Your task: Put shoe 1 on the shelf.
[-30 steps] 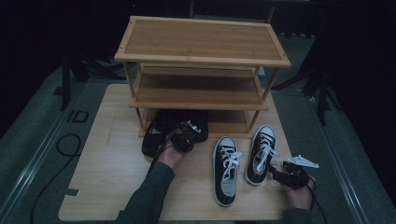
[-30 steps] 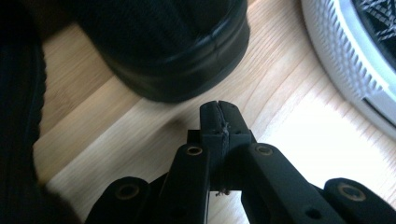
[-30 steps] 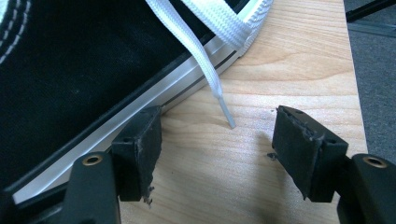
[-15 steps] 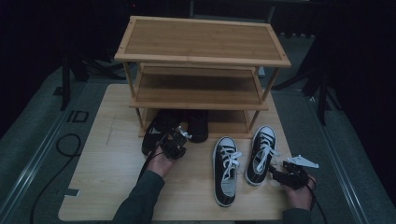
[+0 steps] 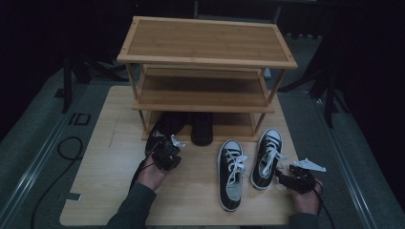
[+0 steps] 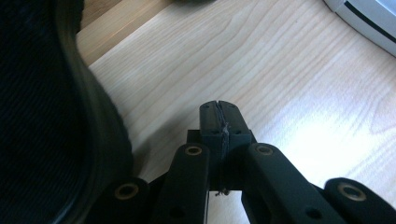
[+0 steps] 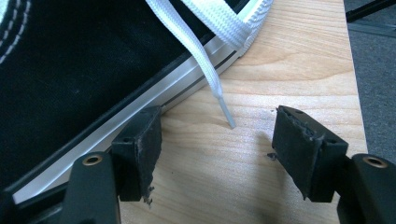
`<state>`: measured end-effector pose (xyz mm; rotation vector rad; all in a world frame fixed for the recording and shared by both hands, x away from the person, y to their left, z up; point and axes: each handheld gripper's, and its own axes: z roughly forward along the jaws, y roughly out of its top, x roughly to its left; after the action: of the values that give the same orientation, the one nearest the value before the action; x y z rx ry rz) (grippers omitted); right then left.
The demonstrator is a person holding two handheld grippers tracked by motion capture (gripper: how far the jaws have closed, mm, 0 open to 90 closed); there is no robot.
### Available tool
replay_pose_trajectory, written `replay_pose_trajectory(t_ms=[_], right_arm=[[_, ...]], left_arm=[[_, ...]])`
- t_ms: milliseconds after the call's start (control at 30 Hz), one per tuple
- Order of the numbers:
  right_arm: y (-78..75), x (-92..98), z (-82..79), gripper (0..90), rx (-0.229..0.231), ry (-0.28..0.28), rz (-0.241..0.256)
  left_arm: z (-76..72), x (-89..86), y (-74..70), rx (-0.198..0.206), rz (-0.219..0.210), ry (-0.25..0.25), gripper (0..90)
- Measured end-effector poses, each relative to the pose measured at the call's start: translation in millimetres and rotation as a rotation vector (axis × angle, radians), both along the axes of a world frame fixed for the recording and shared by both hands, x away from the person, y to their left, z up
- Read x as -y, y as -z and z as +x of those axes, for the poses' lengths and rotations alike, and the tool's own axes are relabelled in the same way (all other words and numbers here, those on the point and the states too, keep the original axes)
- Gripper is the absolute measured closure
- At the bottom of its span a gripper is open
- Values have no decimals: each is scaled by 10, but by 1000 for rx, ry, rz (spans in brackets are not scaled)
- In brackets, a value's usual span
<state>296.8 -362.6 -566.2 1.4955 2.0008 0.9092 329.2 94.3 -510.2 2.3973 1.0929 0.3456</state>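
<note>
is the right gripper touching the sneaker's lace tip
Apart. The right gripper view shows the lace tip lying on bare table between the open jaws of the right gripper, wood visible on both sides.

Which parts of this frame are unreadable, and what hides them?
- Black shoes: high view, fronts hidden under the rack shelf, dim.
- Left gripper: high view, dark against the black shoe, jaws too small to read.
- Sneaker: right gripper view, cut off by the frame edge; only sidewall and lace show.
</note>
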Motion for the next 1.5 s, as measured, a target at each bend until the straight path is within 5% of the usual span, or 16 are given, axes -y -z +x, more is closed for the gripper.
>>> replay_pose_trajectory(t_ms=[900, 1500], right_arm=[[0, 0, 0, 327, 0, 0, 0], [0, 0, 0, 327, 0, 0, 0]], left_arm=[[-260, -683, 86, -33, -5, -122, 900], [-50, -908, 230, -44, 15, -238, 900]])
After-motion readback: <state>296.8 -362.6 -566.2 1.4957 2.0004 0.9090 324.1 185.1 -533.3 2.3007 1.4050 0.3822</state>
